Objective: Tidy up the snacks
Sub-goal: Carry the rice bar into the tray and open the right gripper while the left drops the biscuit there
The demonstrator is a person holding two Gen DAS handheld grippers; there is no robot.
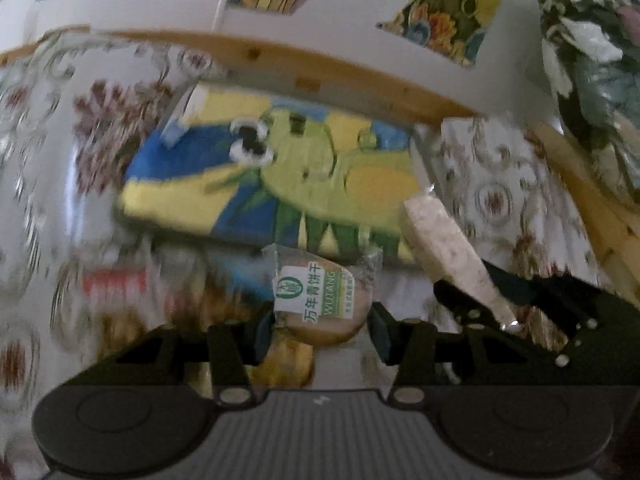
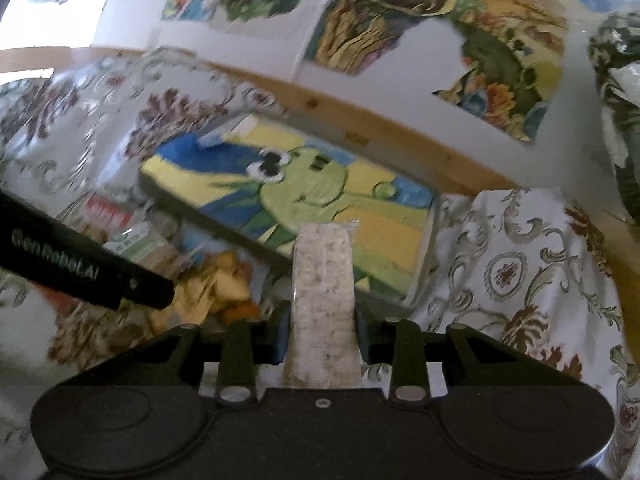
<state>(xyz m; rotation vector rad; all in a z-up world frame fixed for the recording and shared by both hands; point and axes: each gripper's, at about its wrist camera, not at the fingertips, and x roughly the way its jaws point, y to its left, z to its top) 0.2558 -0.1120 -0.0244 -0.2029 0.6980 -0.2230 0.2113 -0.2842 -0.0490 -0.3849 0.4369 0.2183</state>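
Observation:
In the left wrist view my left gripper [image 1: 322, 332] is shut on a round brown biscuit [image 1: 324, 304] in a clear wrapper with a green and white label. To its right, my right gripper [image 1: 492, 308] grips a pale puffed-rice bar [image 1: 436, 240] that sticks up at a slant. The right wrist view shows the same rice bar [image 2: 324, 292] upright between the pads of my right gripper [image 2: 322, 336], which is shut on it. A flat box [image 2: 304, 204] with a green cartoon figure on blue and yellow lies just beyond both grippers, also in the left wrist view as the box [image 1: 272, 176].
A heap of loose snack packets [image 2: 208, 284], red, yellow and orange, lies left of the box. One black finger [image 2: 80, 268] of the left gripper crosses above it. A floral tablecloth [image 2: 520, 264] covers the table, and a wooden rail [image 2: 360, 120] with a picture-covered wall stands behind.

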